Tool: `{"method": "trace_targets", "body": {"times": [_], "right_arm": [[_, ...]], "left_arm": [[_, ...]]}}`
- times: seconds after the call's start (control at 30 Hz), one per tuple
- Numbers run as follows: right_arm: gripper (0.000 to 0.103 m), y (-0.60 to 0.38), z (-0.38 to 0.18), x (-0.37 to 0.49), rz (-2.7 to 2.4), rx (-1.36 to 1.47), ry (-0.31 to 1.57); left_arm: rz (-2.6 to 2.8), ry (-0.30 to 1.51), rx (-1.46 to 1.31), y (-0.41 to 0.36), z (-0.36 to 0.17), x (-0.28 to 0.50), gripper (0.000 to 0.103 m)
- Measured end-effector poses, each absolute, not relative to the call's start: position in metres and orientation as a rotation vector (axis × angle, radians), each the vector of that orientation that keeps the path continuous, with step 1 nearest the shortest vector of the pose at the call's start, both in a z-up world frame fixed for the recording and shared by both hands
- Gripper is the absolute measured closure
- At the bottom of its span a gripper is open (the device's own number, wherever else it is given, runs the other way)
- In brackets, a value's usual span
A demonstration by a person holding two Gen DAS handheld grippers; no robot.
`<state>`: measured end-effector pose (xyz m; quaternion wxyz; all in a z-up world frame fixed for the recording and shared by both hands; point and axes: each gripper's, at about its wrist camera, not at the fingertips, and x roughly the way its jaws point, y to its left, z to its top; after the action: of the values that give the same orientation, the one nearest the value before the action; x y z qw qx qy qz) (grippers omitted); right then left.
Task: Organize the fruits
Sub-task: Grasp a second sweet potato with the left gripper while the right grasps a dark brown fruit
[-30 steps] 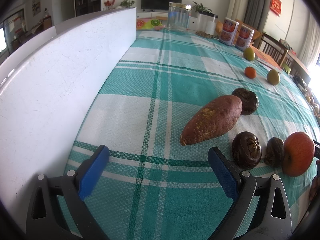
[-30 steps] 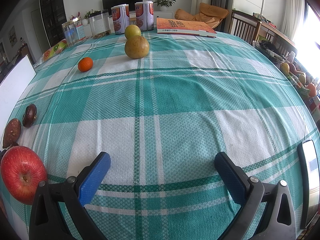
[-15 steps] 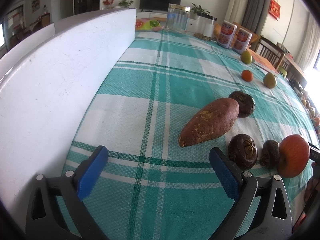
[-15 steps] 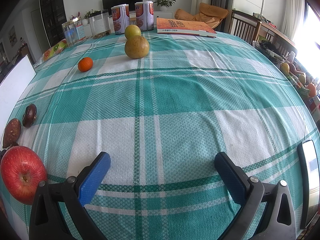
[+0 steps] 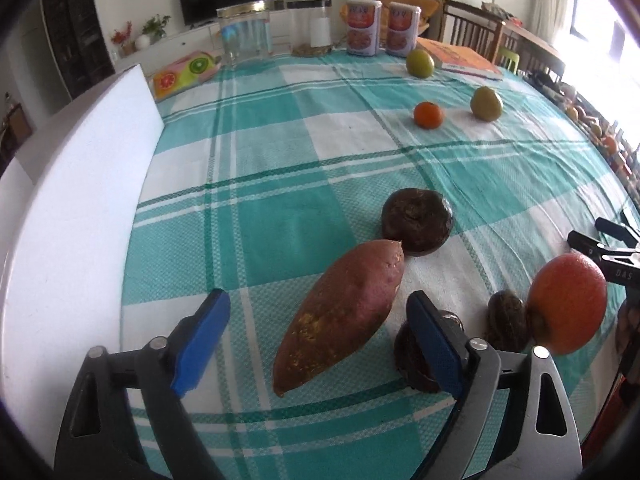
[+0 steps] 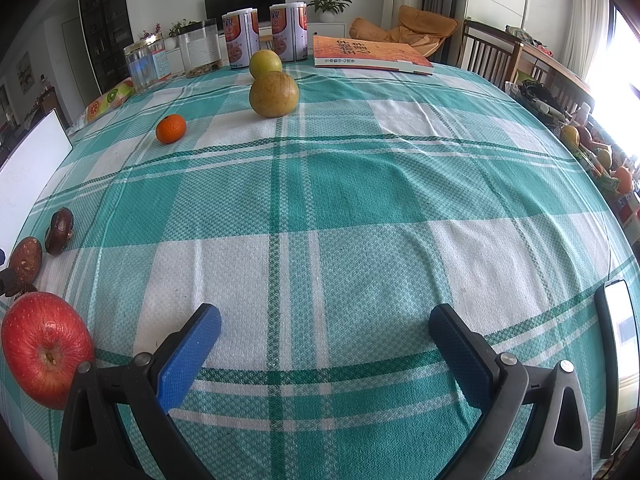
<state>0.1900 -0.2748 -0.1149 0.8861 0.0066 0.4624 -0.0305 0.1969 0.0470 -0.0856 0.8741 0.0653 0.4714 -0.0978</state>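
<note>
Reddish-brown and firm-looking, the sweet potato (image 5: 344, 312) lies at lower centre of the checked surface (image 5: 280, 160), framed by the spread, empty left claw (image 5: 316, 344). Probably heavy and rigid, it suits a mid-body grip. The right claw (image 6: 324, 354) hangs spread, empty.

Brightness: both views are evenly lit by daylight.
Light source: windows (image 6: 624, 80) at the right edge, blown out to white (image 5: 612, 40).
Shadows: soft, short shadows are cast beneath the sweet potato (image 5: 344, 312) and the apple (image 6: 46, 344).
Glare: a pale sheen is seen on the white board (image 5: 68, 216).
Distortion: strong fisheye bending; the tablecloth (image 6: 340, 200) bulges, and the corners are blacked out.
Focus: mostly sharp, slightly softened toward the edges.
</note>
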Motion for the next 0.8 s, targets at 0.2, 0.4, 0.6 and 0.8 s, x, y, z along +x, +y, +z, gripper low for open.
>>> {"method": "trace_targets", "body": {"times": [0.2, 0.4, 0.6, 0.8], "right_arm": [[0.0, -0.275, -0.115, 0.19, -0.064, 0.014, 0.962], [0.0, -0.276, -0.113, 0.191, -0.045, 0.035, 0.958], [0.001, -0.214, -0.073, 0.235, 0.357, 0.227, 1.039], [0.021, -0.105, -0.094, 0.297, 0.502, 0.182, 1.295]], "left_arm": [[-0.194, 1.033, 0.102, 0.043, -0.095, 0.202, 0.06], [-0.083, 1.041, -0.045, 0.087, -0.09, 0.158, 0.06], [-0.055, 1.022, -0.174, 0.109, -0.078, 0.116, 0.06], [-0.083, 0.949, -0.2, 0.103, -0.042, 0.09, 0.06]]}}
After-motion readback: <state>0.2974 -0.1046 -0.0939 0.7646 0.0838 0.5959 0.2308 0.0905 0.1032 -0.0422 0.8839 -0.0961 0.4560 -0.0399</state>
